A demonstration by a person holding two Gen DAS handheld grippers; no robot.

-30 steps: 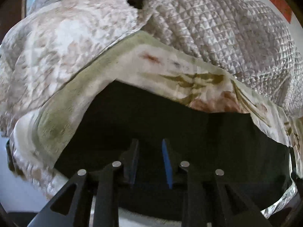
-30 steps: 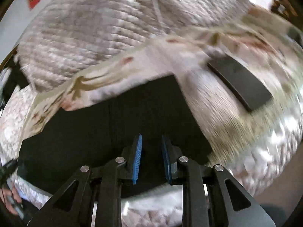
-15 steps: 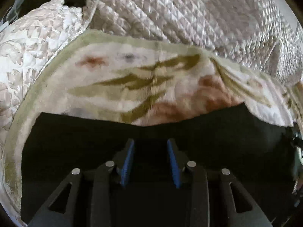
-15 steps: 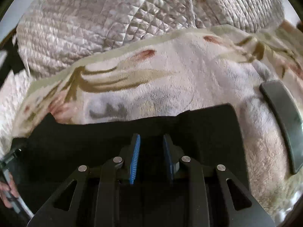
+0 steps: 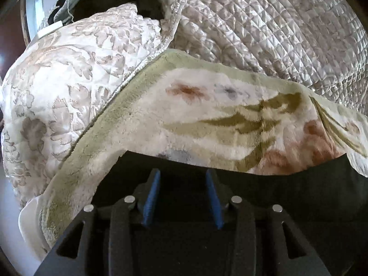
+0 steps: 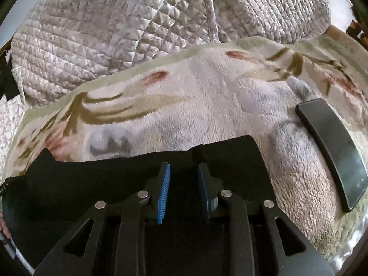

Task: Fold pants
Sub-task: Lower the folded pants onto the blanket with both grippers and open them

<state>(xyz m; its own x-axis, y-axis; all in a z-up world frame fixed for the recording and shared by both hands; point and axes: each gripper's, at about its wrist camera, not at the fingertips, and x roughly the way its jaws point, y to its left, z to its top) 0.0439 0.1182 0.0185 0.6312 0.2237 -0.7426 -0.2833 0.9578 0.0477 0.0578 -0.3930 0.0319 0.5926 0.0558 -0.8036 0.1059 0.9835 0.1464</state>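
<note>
Black pants (image 5: 287,191) lie flat on a plush floral blanket (image 5: 207,119); they also show in the right wrist view (image 6: 103,179). My left gripper (image 5: 182,177) is open, low over the pants near their far left edge, nothing between its blue pads. My right gripper (image 6: 184,172) is open too, over the pants' far edge near their right corner (image 6: 248,145), with a small fold of black cloth bunched just beyond the fingertips.
A black phone (image 6: 333,151) lies on the blanket to the right of the pants. A quilted beige bedspread (image 6: 138,30) bulges behind the blanket. A floral quilted cover (image 5: 64,80) lies at left, with the bed edge below it.
Both grippers have come down onto the pants and moved toward their far edge. The left jaws have opened wider. The right jaws stay apart.
</note>
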